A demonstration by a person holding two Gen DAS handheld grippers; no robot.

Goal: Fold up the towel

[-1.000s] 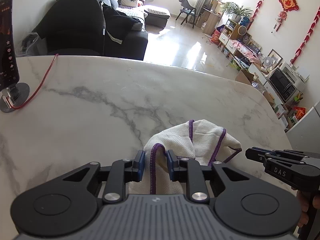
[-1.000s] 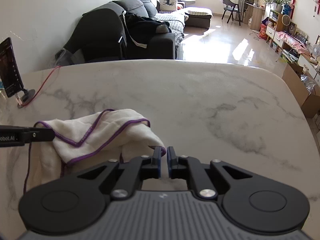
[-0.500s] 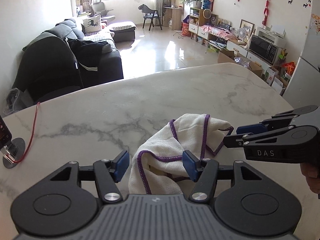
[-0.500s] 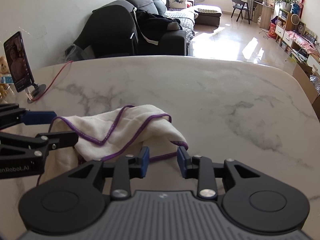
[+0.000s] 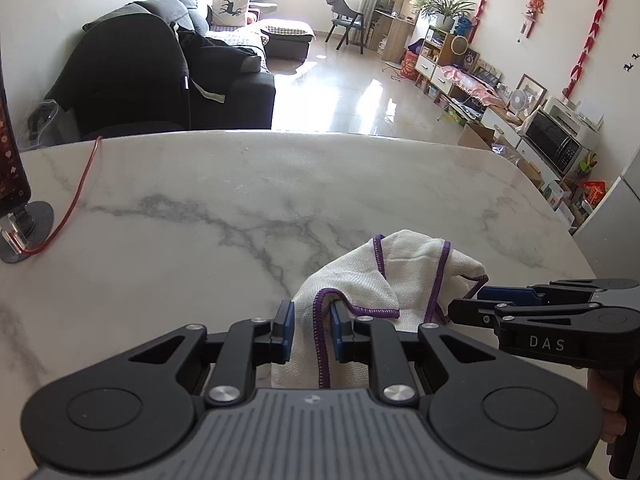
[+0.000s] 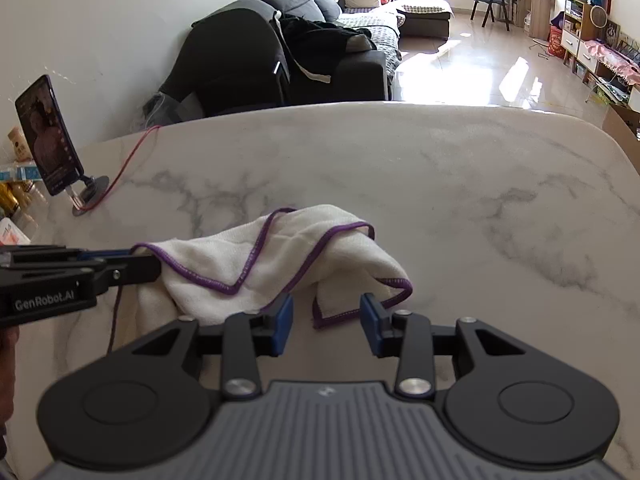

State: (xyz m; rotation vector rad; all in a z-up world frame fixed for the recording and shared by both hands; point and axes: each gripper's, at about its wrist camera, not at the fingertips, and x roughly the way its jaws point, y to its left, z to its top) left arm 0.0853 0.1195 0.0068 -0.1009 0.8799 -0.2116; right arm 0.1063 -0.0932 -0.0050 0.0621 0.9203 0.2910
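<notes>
**Left tool closing on the hem, right tool letting go**

My left tool is closing on a purple-edged fold of the white towel; half a second ago those jaws stood wide either side of it. The cloth now sits between the blue pads, which look to be pressing it. My right tool is opening, jaws apart, with a towel corner lying between them on the marble bench, untouched; a second back they were nearly shut. The towel is still crumpled at the bench's near edge.
</notes>
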